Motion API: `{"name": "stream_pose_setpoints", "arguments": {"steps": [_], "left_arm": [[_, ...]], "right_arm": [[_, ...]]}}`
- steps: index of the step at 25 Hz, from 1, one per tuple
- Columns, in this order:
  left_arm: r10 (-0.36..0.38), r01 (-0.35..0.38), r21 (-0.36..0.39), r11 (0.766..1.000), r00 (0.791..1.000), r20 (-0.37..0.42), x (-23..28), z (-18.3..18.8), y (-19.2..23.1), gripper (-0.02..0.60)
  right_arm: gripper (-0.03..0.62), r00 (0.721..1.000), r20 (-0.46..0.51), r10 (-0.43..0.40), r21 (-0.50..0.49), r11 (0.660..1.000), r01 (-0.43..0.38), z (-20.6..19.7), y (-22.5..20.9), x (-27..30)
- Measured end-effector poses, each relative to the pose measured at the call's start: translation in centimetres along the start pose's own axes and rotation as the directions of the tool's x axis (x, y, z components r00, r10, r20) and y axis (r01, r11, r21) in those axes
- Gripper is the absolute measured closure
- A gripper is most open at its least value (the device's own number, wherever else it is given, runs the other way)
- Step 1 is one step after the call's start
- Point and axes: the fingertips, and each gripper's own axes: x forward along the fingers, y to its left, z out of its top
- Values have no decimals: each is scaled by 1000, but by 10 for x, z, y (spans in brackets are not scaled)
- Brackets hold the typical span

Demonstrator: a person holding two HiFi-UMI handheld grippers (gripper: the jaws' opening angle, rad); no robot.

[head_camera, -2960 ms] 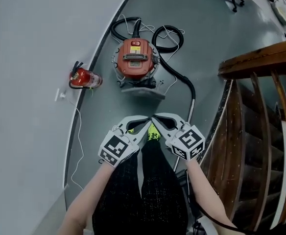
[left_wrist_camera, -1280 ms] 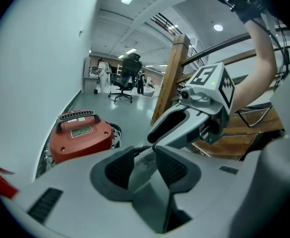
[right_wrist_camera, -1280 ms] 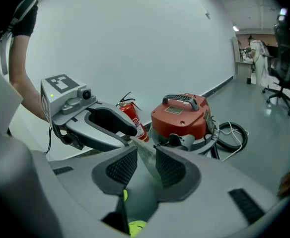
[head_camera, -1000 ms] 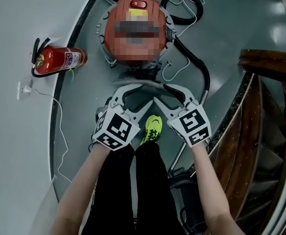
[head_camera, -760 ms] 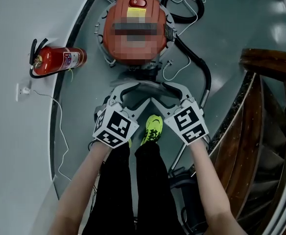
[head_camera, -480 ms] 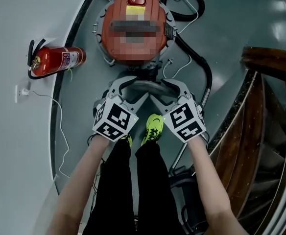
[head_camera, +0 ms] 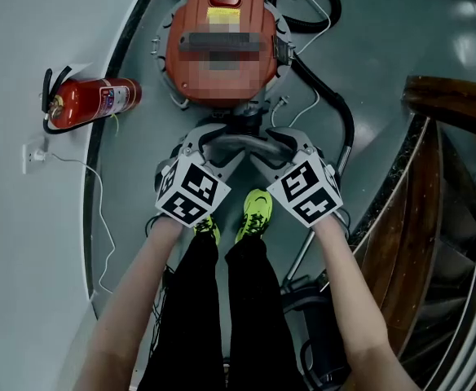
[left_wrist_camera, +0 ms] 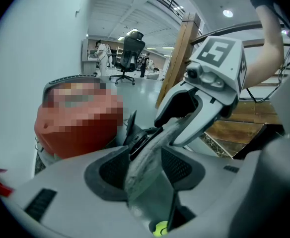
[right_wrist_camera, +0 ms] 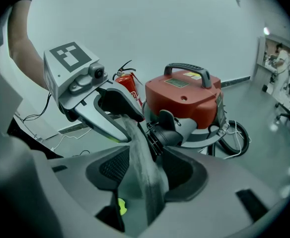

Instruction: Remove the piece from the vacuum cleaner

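Here, red cylindrical fire extinguisher (head_camera: 91, 103) lying at far left, well apart from work. Toward centre, left gripper (head_camera: 213, 142) holding jaws wide around flat grey plastic nozzle piece (head_camera: 240, 142), pads flanking without pressing. Piece sitting at front of round red drum vacuum cleaner (head_camera: 222, 80), apparently seated on black inlet collar (right_wrist_camera: 169, 133), hence two-sided approach. Opposite, right gripper (head_camera: 277, 142) mirroring, jaws equally wide, same piece between them. Judgement: both lining up for squeeze, then pull. Black flexible hose (head_camera: 333, 108) curling rightward, clear of grip.

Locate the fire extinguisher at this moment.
In the head view the fire extinguisher lies on its side at the left, by the foot of the curved wall, left of the red vacuum cleaner.
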Motion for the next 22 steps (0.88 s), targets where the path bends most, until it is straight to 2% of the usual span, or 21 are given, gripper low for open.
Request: {"name": "stream_pose_setpoints", "arguments": {"steps": [14, 22], "left_arm": [[-19, 18, -18, 1000, 1000, -13, 13, -3, 2, 379], [-32, 32, -49, 998, 999, -13, 17, -6, 5, 384]], "right_arm": [[381, 997, -70, 22, -57, 998, -26, -10, 1, 19], [442, 997, -69, 30, -78, 996, -36, -8, 1, 21]]}}
